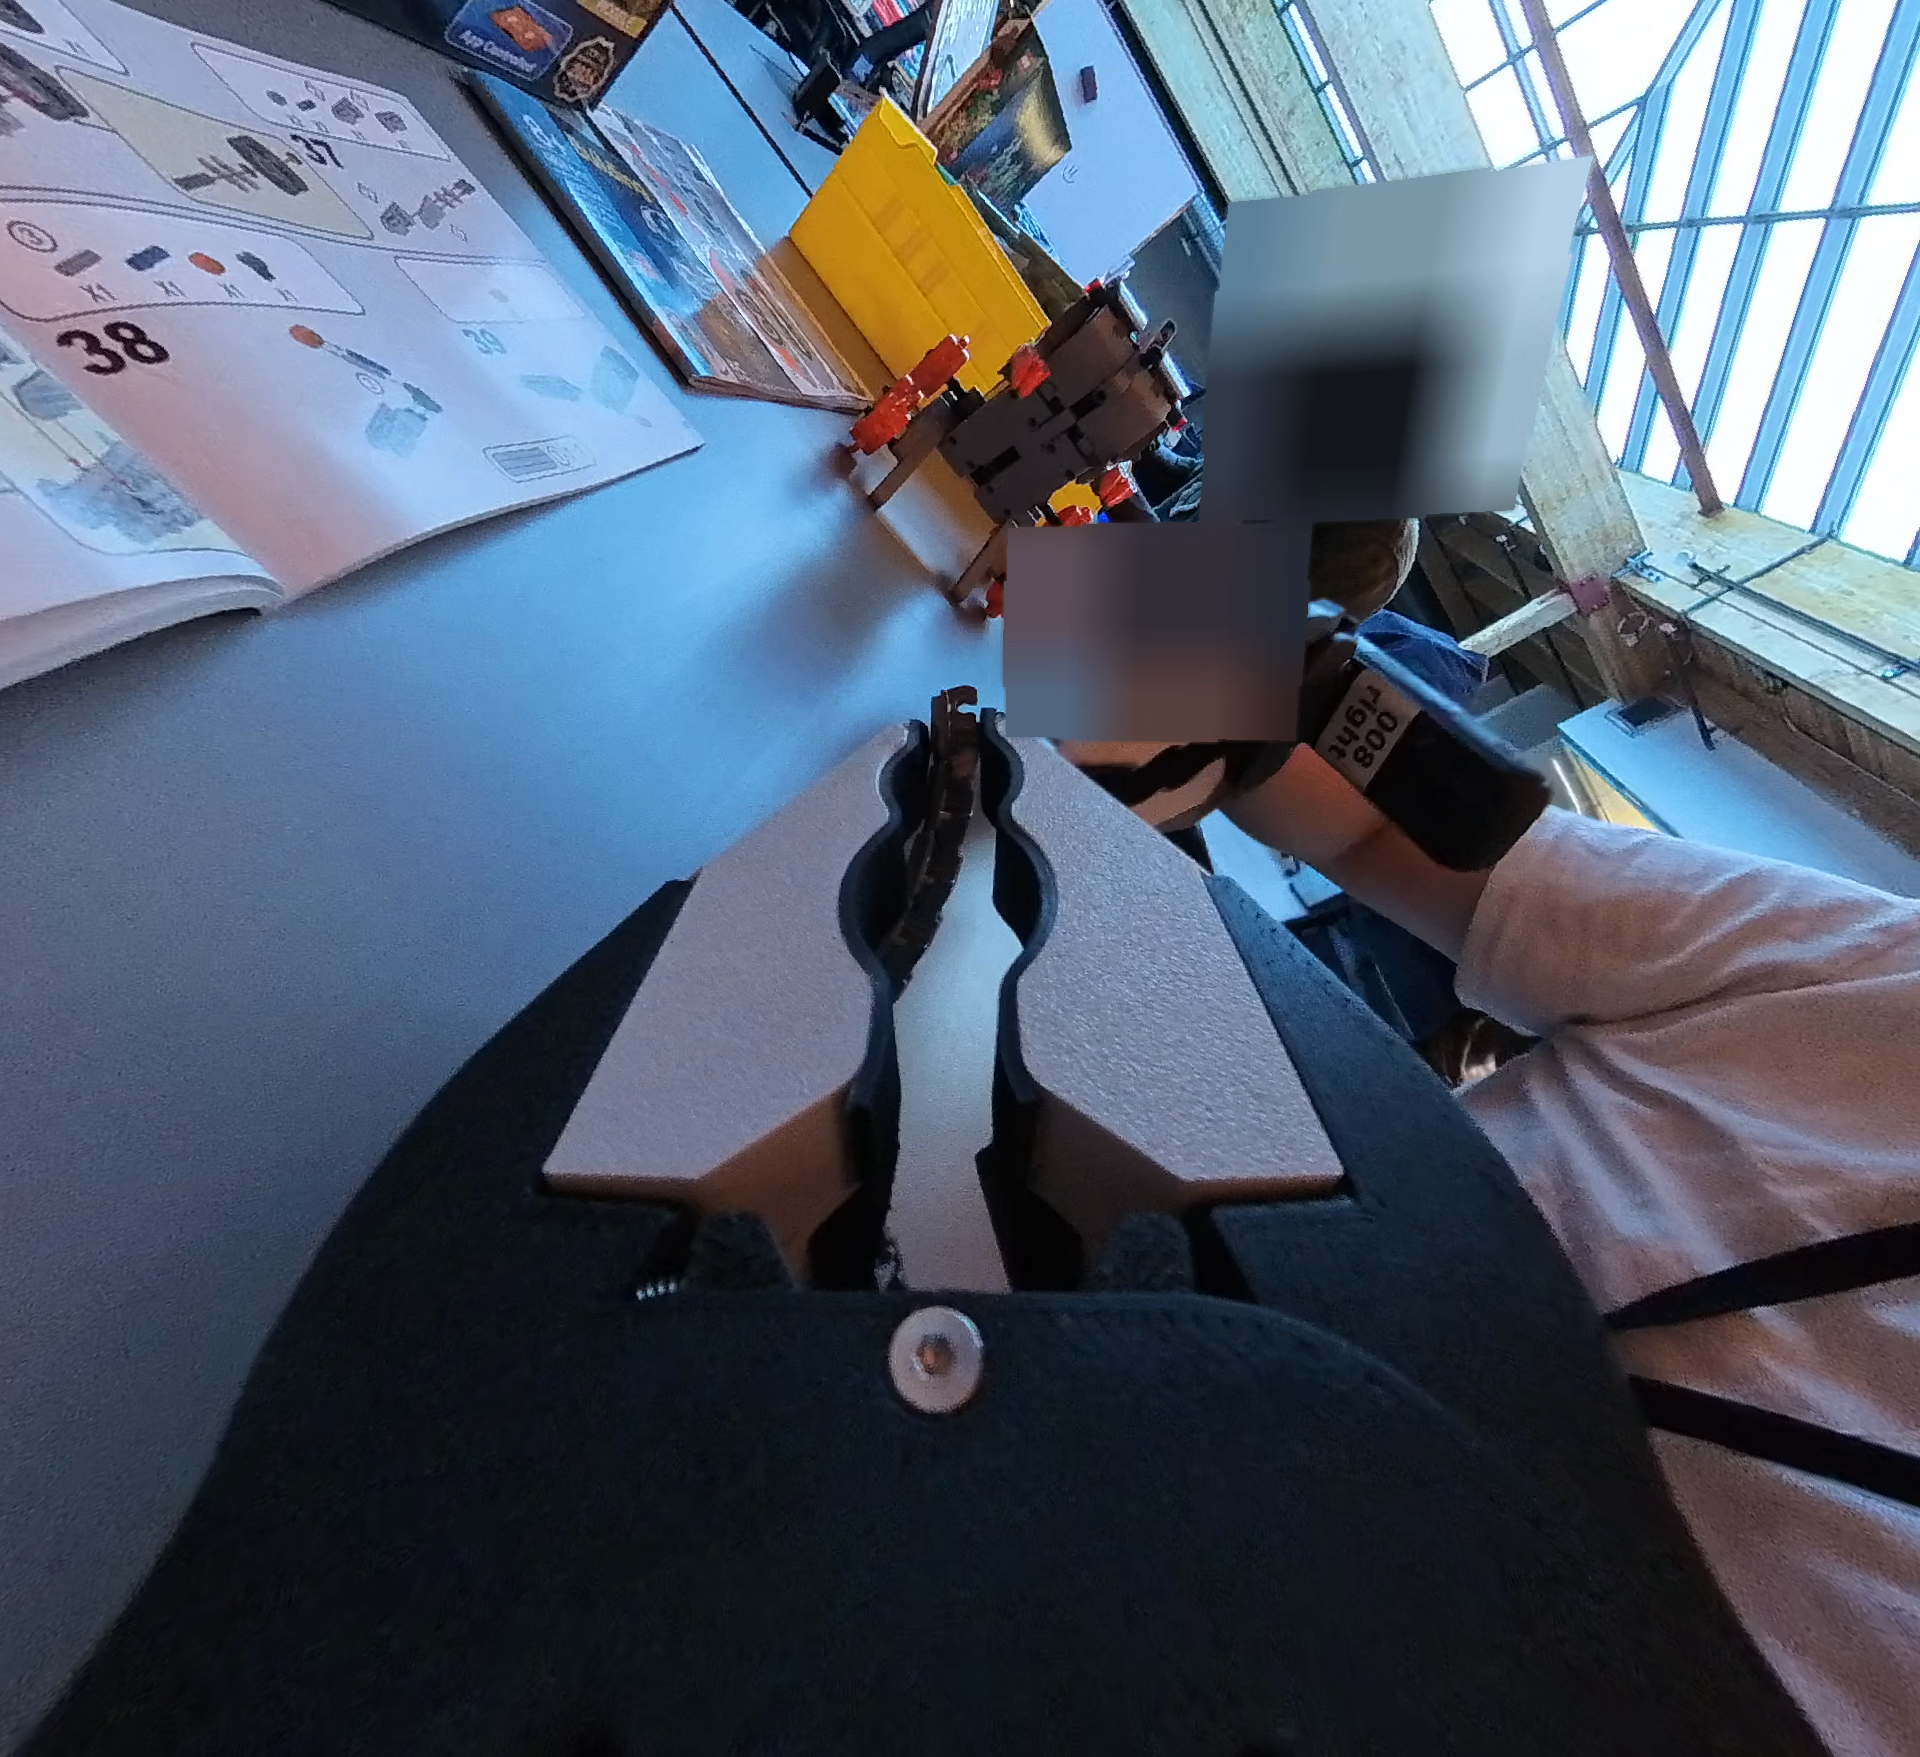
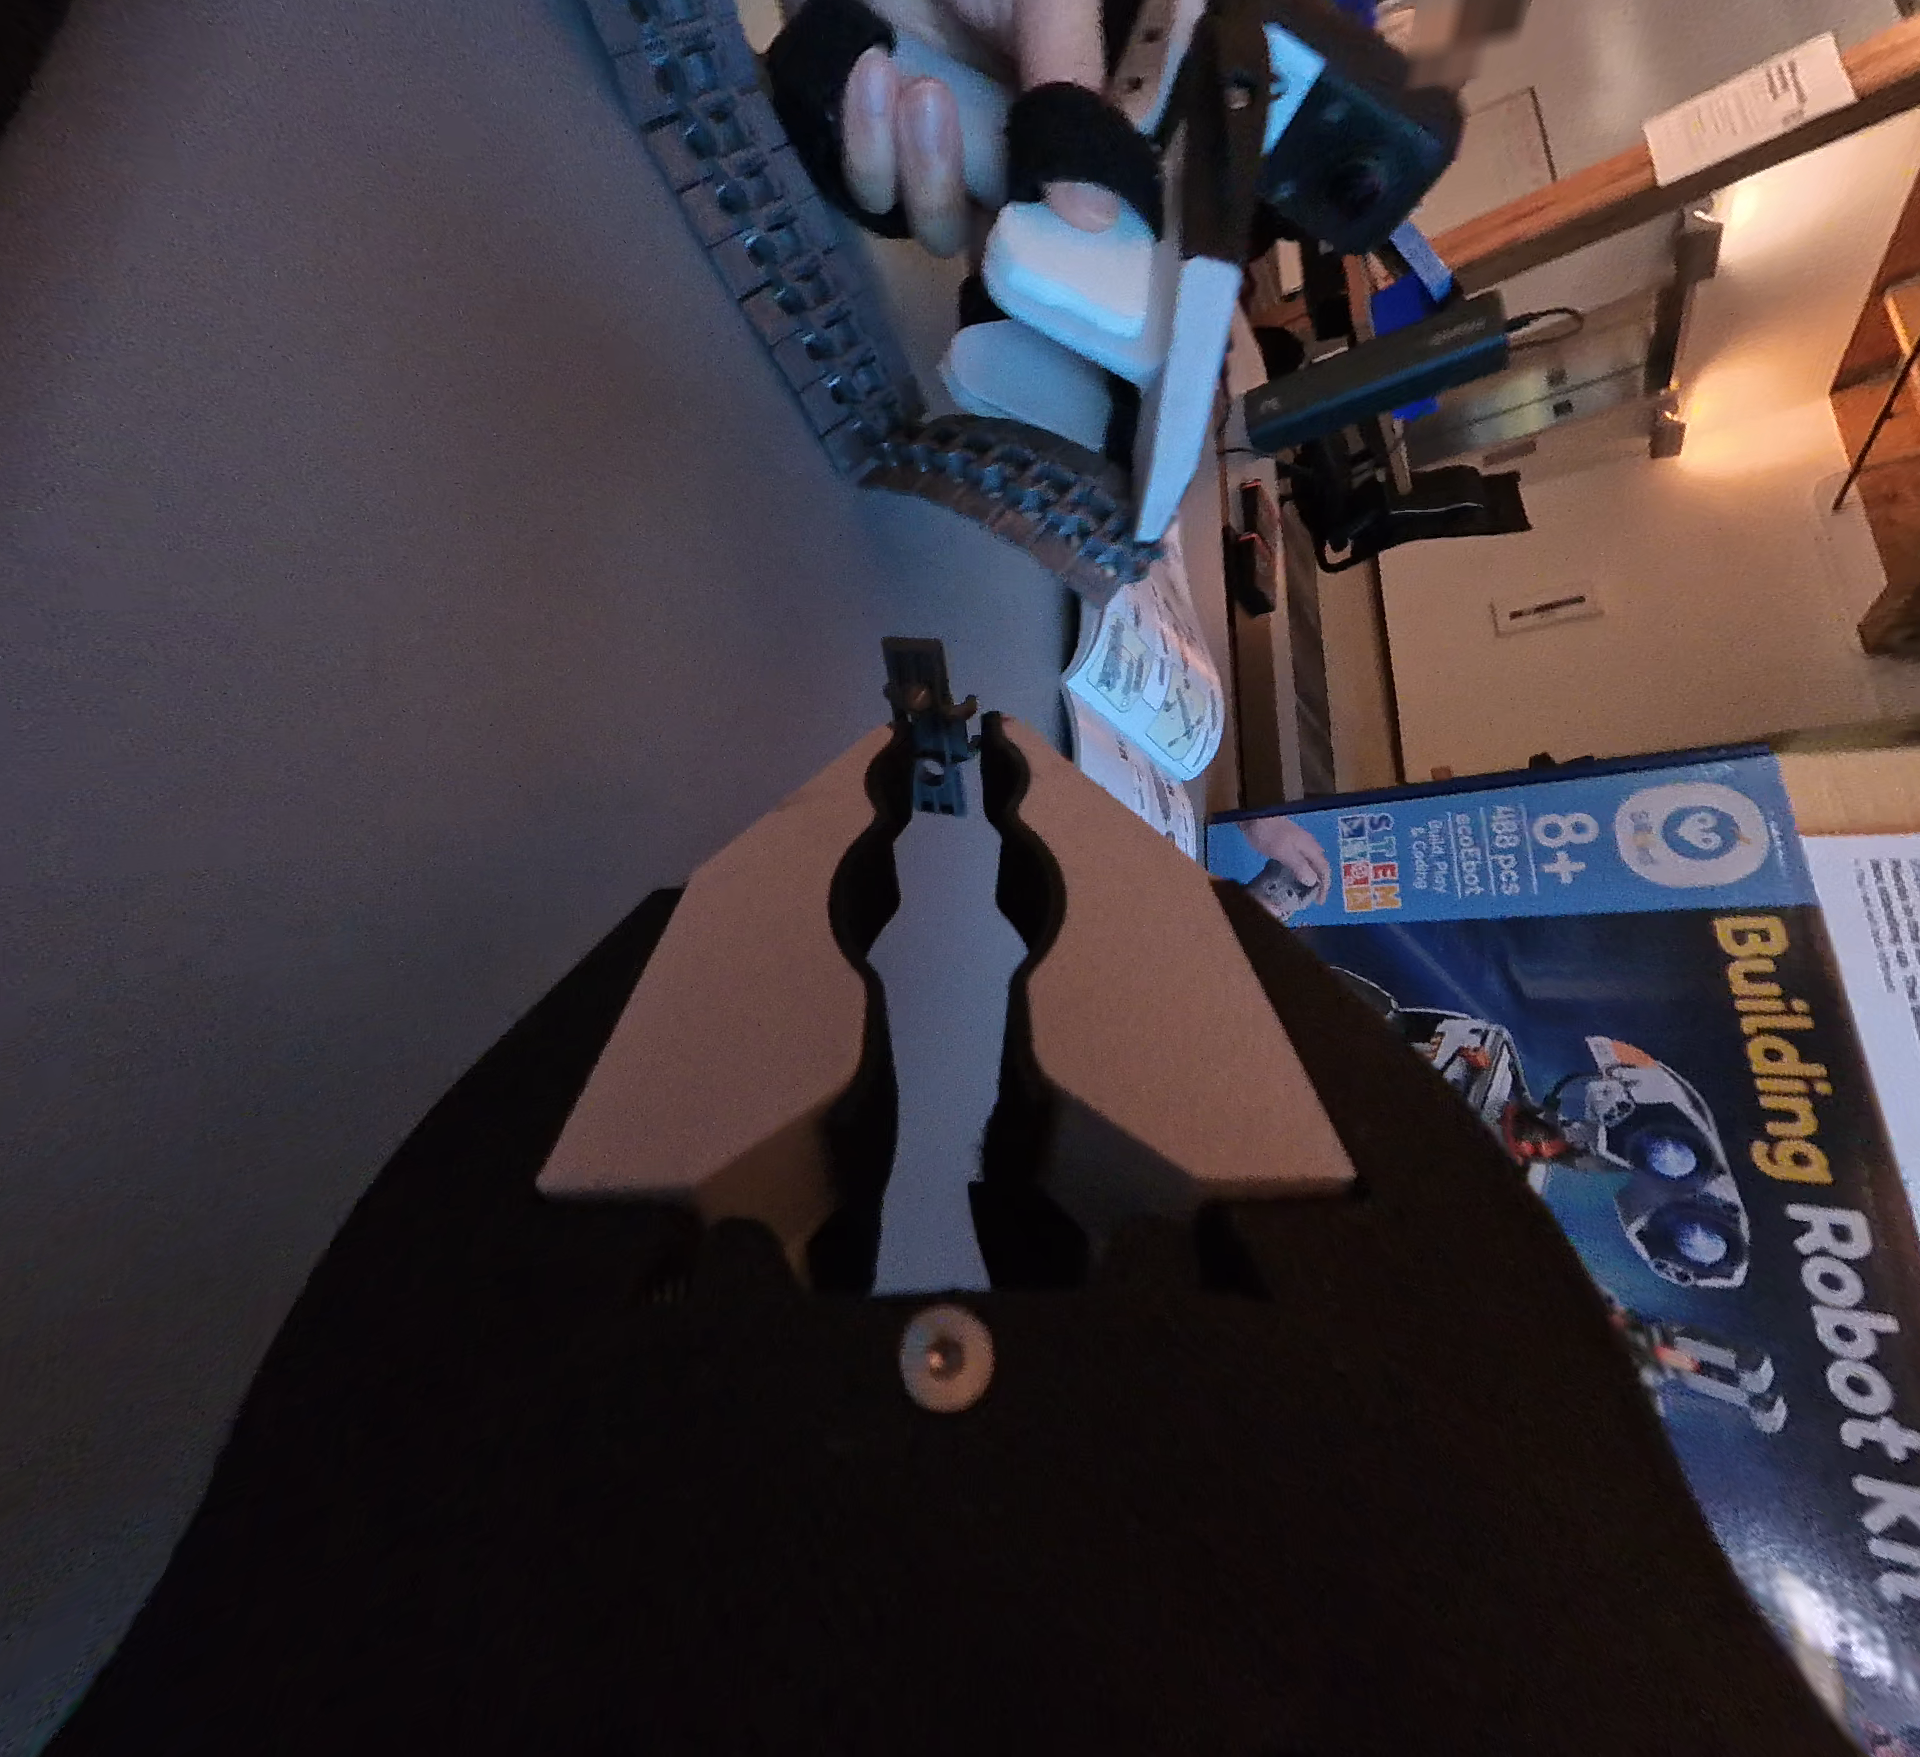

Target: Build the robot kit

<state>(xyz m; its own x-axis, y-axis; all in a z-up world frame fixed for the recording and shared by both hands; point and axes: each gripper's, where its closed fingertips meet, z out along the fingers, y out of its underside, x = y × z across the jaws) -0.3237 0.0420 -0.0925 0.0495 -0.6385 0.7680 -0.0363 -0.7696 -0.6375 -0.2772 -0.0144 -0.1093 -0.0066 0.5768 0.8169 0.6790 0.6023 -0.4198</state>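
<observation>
In the left wrist view my left gripper [image 1: 948, 733] is shut on the end of a dark brown linked track strip [image 1: 935, 834], which runs up between its fingers. In the right wrist view that same gripper [image 2: 1143, 528] holds the bent end of the track [image 2: 997, 481]. The rest of the long grey track [image 2: 727, 180] lies flat on the table. My right gripper [image 2: 935, 728] is shut on a small dark link piece [image 2: 928, 731] that sticks out past its tips, a short way below the track's held end. A hand holds the left gripper.
A dark model with orange pins [image 1: 1049, 419] stands on the grey table [image 1: 468, 772] by a yellow bin [image 1: 914, 253]. An open instruction booklet [image 1: 260, 305] lies at the left. A blue kit box [image 2: 1558, 1032] lies beside my right gripper. A sleeved arm [image 1: 1662, 1032] is at the right. My hands' fingertips stand some 8 cm from each other.
</observation>
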